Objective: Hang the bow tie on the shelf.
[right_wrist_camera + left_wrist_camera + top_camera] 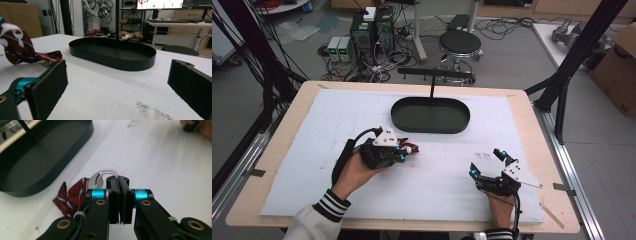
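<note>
A dark red bow tie point(71, 196) with white stripes and a white strap point(103, 173) hangs at my left gripper point(120, 195). The jaws are pressed together and seem to pinch the strap; the fabric droops to their left. From above, the left gripper point(404, 150) is at the centre-left of the white mat with the bow tie point(410, 146) at its tip. In the right gripper view the bow tie point(20, 50) is raised just above the mat. My right gripper point(485, 161) rests open on the mat at the front right, with nothing between its pads point(50, 85).
A black oval tray point(430, 131) sits at the back middle of the mat, with a thin black T-shaped stand point(432, 87) rising behind it. The tray's wall point(112, 58) lies ahead of the right gripper. Bare wooden table edges point(547, 150) frame the mat.
</note>
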